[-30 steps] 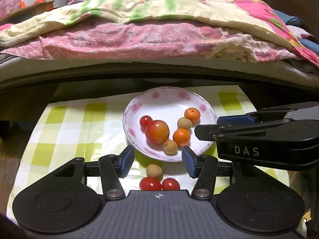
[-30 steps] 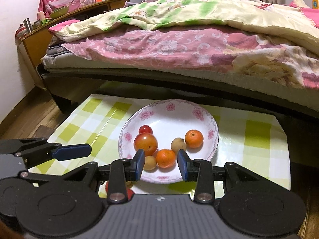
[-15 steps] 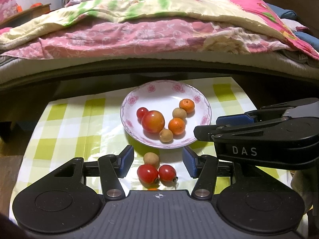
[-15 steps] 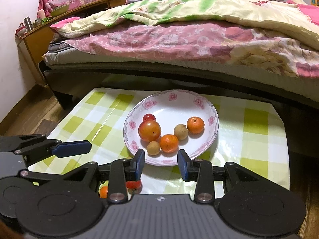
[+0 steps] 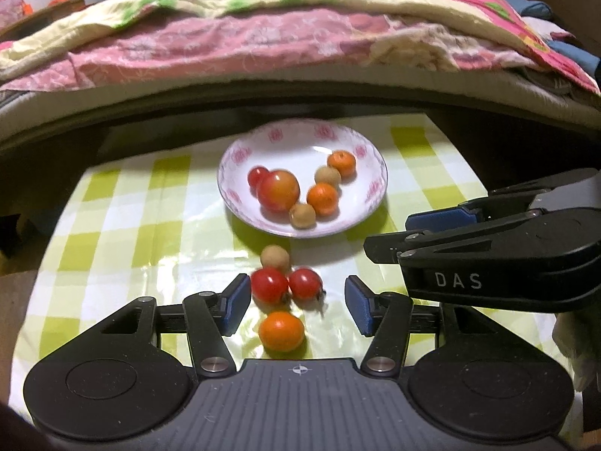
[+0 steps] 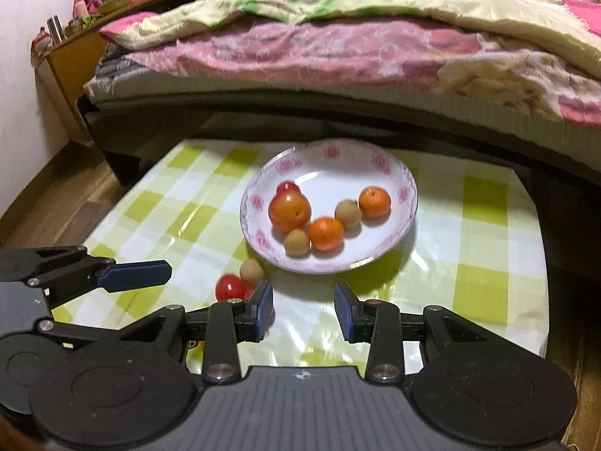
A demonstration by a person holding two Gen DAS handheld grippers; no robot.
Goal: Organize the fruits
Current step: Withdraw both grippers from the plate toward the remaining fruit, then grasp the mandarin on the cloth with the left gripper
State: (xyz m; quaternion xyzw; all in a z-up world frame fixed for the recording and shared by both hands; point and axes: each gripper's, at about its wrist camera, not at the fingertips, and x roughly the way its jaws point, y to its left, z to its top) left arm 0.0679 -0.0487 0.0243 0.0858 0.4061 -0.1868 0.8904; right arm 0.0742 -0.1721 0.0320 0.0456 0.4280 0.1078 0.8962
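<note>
A white flowered plate holds a large tomato, a small red tomato, two oranges and two brown longans. On the cloth in front of it lie a longan, two cherry tomatoes and an orange. My left gripper is open and empty, low over these loose fruits, the orange between its fingers. My right gripper is open and empty, just right of the loose fruits and in front of the plate; it also shows in the left wrist view.
The fruits lie on a low table with a green-and-white checked cloth. A bed with pink and yellow quilts runs along the far edge. A wooden bedside table stands at the far left.
Both grippers have pulled back from the plate toward me. The loose fruits now show further forward in the left view, and the orange on the cloth has come into sight.
</note>
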